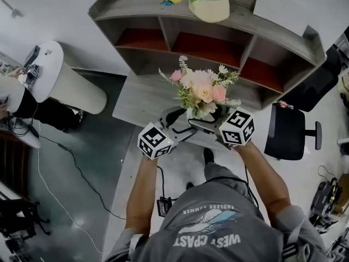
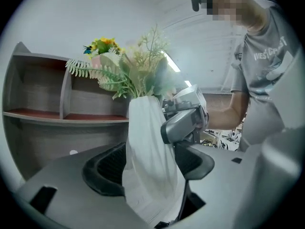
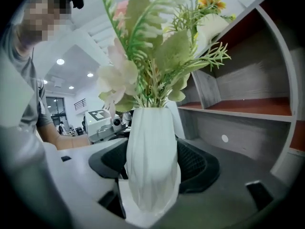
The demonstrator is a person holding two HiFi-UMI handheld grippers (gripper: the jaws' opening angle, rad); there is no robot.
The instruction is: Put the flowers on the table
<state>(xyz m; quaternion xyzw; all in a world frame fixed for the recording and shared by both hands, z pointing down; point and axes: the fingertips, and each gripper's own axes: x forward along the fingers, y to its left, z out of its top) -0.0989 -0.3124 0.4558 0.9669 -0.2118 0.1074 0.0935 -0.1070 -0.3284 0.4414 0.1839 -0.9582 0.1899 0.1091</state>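
The pink and white flowers (image 1: 203, 90) stand in a white vase (image 3: 151, 156). From the head view they are near the middle, a bit toward 12 o'clock. They are over the near edge of the gray table (image 1: 143, 100). The bottom of the vase is hidden, so I cannot tell if it sits on the table or is in the air.

The left gripper (image 1: 177, 125) comes at the vase from 8 o'clock. The right gripper (image 1: 214, 123) comes at it from 4 o'clock. The two grippers face each other with the vase in between.

In the left gripper view, the vase fills the gap between the black fingers (image 2: 105, 168). One finger is against each side of it, so they are pinching the vase. The vase looks a bit blurry and tilted there.

In the right gripper view, the black fingers (image 3: 198, 168) hug the vase on both sides too. They squeeze it, and it stands up straight.

Behind the table, at 12 o'clock, is a gray shelf (image 1: 136, 5) with red insides. On top of it sits a round pot (image 1: 210, 7) with yellow flowers. A black chair (image 1: 289, 132) stands at 3 o'clock.
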